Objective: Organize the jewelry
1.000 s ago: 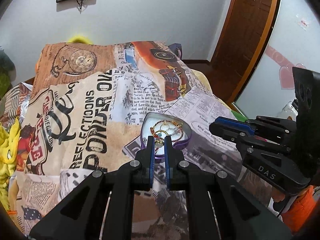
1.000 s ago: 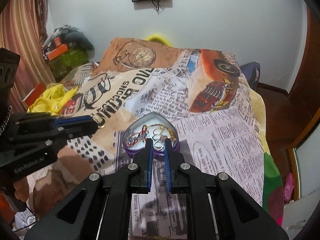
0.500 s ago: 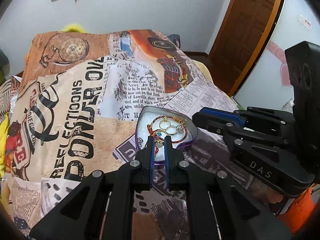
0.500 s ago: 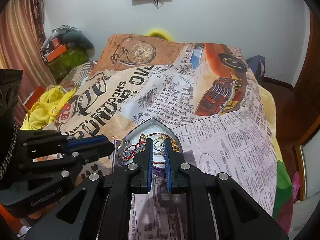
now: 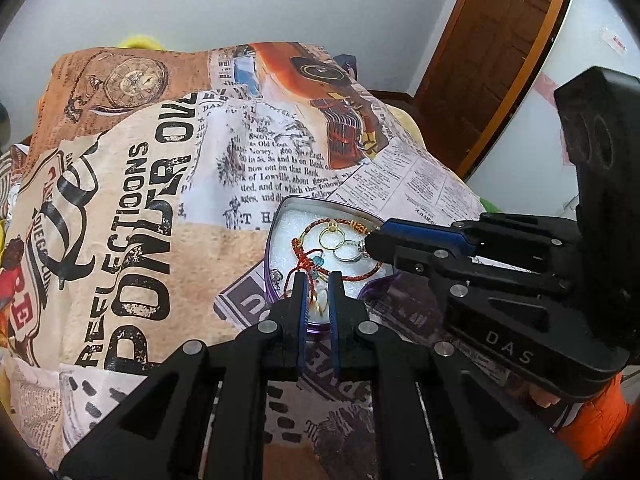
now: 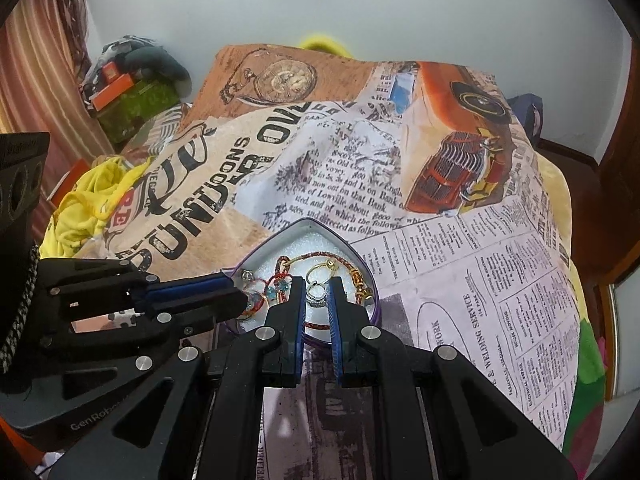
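Both tongs are closed to a narrow slit and grip nothing. The left tongs (image 5: pixel 318 294) hang over the near rim of a heart-shaped tin (image 5: pixel 276 216), and the right tongs (image 6: pixel 317 298) reach over the same tin (image 6: pixel 360 258) from its right side; whether either tip touches anything inside cannot be told. The tin lies open on a bedspread (image 5: pixel 132 208) printed with newspaper text, a pocket watch and an old car, toward the bed's near edge. Its floor is white foam, and on it lie a red and gold cord bracelet (image 5: pixel 360 278) curled around the inside, a gold ring (image 5: pixel 330 238), a silver ring (image 5: pixel 348 254) just beside it, and small blue beads (image 5: pixel 317 260) on the cord. The left view shows the right tongs' blue-lined tip (image 5: pixel 374 242) over the tin's right side by the silver ring, a wooden door (image 5: pixel 492 52) and an orange sleeve (image 5: pixel 596 420). The right view alone shows the left tongs' tip (image 6: pixel 236 302) at the tin's left rim, a striped curtain (image 6: pixel 36 60), yellow cloth (image 6: pixel 88 204) at the bed's left edge, and a pile with an orange box (image 6: pixel 116 84) in the far corner.
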`<state>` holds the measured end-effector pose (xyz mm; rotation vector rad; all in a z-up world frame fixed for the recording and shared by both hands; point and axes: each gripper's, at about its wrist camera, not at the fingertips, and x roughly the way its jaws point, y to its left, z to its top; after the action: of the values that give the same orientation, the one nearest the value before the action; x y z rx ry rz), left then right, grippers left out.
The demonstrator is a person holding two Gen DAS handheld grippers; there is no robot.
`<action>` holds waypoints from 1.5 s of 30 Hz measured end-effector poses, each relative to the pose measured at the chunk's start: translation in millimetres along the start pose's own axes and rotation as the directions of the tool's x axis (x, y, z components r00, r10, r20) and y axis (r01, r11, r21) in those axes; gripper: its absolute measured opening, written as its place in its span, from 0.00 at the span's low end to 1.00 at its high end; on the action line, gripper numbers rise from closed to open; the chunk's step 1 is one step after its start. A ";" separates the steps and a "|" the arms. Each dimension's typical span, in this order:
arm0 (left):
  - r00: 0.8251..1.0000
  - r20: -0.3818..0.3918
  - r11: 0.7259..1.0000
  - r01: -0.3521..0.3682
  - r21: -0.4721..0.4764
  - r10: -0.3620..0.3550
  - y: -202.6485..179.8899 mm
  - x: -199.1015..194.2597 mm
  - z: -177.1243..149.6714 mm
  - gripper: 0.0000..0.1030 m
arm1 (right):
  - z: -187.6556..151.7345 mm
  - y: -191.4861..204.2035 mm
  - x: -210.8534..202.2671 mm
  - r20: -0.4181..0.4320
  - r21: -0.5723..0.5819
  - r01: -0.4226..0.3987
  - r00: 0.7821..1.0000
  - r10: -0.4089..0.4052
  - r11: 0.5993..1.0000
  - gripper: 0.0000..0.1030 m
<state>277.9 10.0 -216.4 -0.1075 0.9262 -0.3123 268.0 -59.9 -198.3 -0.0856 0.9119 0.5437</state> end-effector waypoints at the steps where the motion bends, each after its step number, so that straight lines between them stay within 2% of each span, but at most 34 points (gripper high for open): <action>1: 1.000 -0.002 1.000 0.000 0.002 0.000 -0.4 -0.2 0.1 0.07 | 0.6 -1.0 0.2 -0.004 0.003 -0.005 1.000 0.005 1.000 0.11; 4: 1.000 -0.002 1.000 -0.007 0.002 0.007 -1.5 -3.9 1.1 0.07 | 1.2 -1.6 -5.2 0.003 0.010 -0.004 1.000 0.004 1.000 0.25; 5: 1.000 0.001 1.000 -0.009 0.001 0.009 -1.8 -6.3 1.5 0.07 | 1.4 -1.2 -8.2 0.009 0.009 0.001 1.000 -0.001 1.000 0.26; 10: 0.999 0.041 1.000 -0.022 -0.004 0.022 -5.0 -31.0 4.4 0.07 | 5.4 4.2 -34.6 0.062 0.002 0.024 0.998 -0.024 1.000 0.27; 13: 0.995 0.092 0.999 -0.044 0.001 0.044 -10.8 -57.6 7.5 0.10 | 8.2 9.9 -59.3 0.112 -0.005 0.045 0.993 -0.044 0.999 0.27; 16: 0.985 0.160 0.998 -0.060 0.005 0.058 -19.0 -91.4 10.6 0.14 | 10.4 17.5 -91.2 0.179 -0.006 0.065 0.982 -0.063 0.998 0.27; 20: 0.959 0.277 0.997 -0.072 0.012 0.066 -35.9 -147.2 11.5 0.19 | 9.1 32.0 -143.2 0.292 -0.006 0.096 0.952 -0.090 0.995 0.27; 25: 0.904 0.423 0.996 -0.089 0.030 0.069 -60.7 -212.5 0.2 0.29 | -3.9 55.0 -218.1 0.463 0.000 0.141 0.878 -0.124 0.990 0.27; 28: 0.849 0.521 0.992 -0.120 0.031 0.086 -74.6 -250.1 -14.3 0.35 | -19.2 70.6 -258.8 0.559 0.015 0.173 0.815 -0.151 0.985 0.27; 31: 0.790 0.603 0.987 -0.156 0.025 0.110 -86.6 -280.4 -30.9 0.47 | -34.9 83.9 -287.8 0.631 0.030 0.198 0.756 -0.172 0.980 0.31; 32: 0.765 0.634 0.986 -0.167 0.020 0.117 -91.2 -291.6 -38.2 0.52 | -41.9 89.2 -297.8 0.656 0.039 0.206 0.733 -0.181 0.978 0.37; 33: 0.748 0.652 0.985 -0.174 0.016 0.122 -94.1 -298.6 -43.4 0.56 | -47.0 93.1 -304.5 0.674 0.047 0.215 0.713 -0.190 0.975 0.45; 34: 0.736 0.665 0.983 -0.181 0.014 0.126 -96.4 -304.6 -47.8 0.59 | -49.6 96.2 -307.6 0.687 0.053 0.223 0.699 -0.198 0.973 0.48; 35: 0.720 0.682 0.982 -0.190 0.011 0.131 -99.7 -312.3 -53.8 0.68 | -53.2 100.4 -312.0 0.701 0.060 0.235 0.682 -0.208 0.970 0.52; 36: 0.709 0.692 0.981 -0.196 0.006 0.138 -101.4 -316.9 -57.8 0.81 | -56.6 104.3 -315.4 0.711 0.065 0.246 0.669 -0.218 0.967 0.56; 37: 0.697 0.702 0.979 -0.203 -0.003 0.146 -102.4 -321.0 -61.5 0.88 | -58.6 107.3 -316.3 0.718 0.070 0.256 0.658 -0.227 0.964 0.61; 38: 0.673 0.720 0.976 -0.214 -0.026 0.167 -103.3 -326.1 -67.0 0.98 | -61.5 111.3 -318.9 0.724 0.077 0.267 0.648 -0.238 0.961 0.64; 39: 0.655 0.733 0.975 -0.218 -0.045 0.181 -103.2 -330.1 -71.1 1.00 | -62.4 113.2 -318.2 0.728 0.086 0.274 0.639 -0.248 0.958 0.74; 41: 0.641 0.743 0.973 -0.221 -0.058 0.190 -102.4 -336.2 -77.3 1.00 | -65.3 117.7 -317.4 0.737 0.111 0.294 0.616 -0.277 0.949 0.88; 42: 0.642 0.743 0.974 -0.220 -0.059 0.190 -101.7 -337.8 -78.7 1.00 | -63.8 117.9 -315.6 0.738 0.122 0.301 0.610 -0.290 0.946 0.93; 43: 0.642 0.742 0.974 -0.218 -0.063 0.192 -101.7 -339.3 -81.0 1.00 | -64.6 120.3 -315.5 0.739 0.134 0.305 0.604 -0.300 0.943 0.97; 45: 0.639 0.742 0.973 -0.218 -0.078 0.203 -98.0 -338.9 -80.9 1.00 | -67.0 121.8 -316.3 0.737 0.142 0.295 0.605 -0.300 0.945 1.00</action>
<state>2.1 25.5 17.5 -0.0961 0.0945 -0.0328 6.3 -104.7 22.7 0.0014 0.0569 0.2099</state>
